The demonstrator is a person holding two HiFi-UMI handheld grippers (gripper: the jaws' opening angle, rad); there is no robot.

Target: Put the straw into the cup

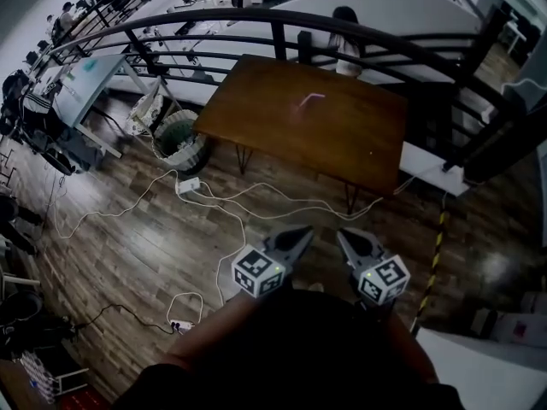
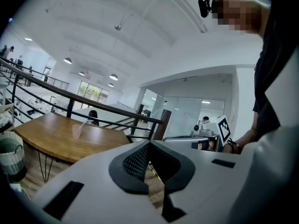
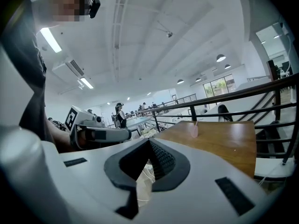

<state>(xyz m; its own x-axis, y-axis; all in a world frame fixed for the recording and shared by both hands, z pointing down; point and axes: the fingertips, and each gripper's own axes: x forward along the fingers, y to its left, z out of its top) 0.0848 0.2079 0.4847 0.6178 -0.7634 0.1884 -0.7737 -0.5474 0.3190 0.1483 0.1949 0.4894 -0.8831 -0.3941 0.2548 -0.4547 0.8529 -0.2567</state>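
You keep the left tongs and right tongs pressed together, empty and close to your body, since the pink cup and straw sit far ahead on the tabletop, beyond reach.

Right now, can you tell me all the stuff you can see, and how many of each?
Table: one, brown wood, ahead beside the railing.
Cup: one, pink, on the table.
Straw: one, pale, seems to stick out of the cup; too small to be sure.
Basket: one, pale woven, on the floor left of the table.
Cables: several, white, across the wooden floor.
Railing: one, black, curving behind the table.
Person: one, dark hair, beyond the railing.
Left gripper: one, white with black jaws, shut, empty, held low.
Right gripper: one, the same, shut, empty.
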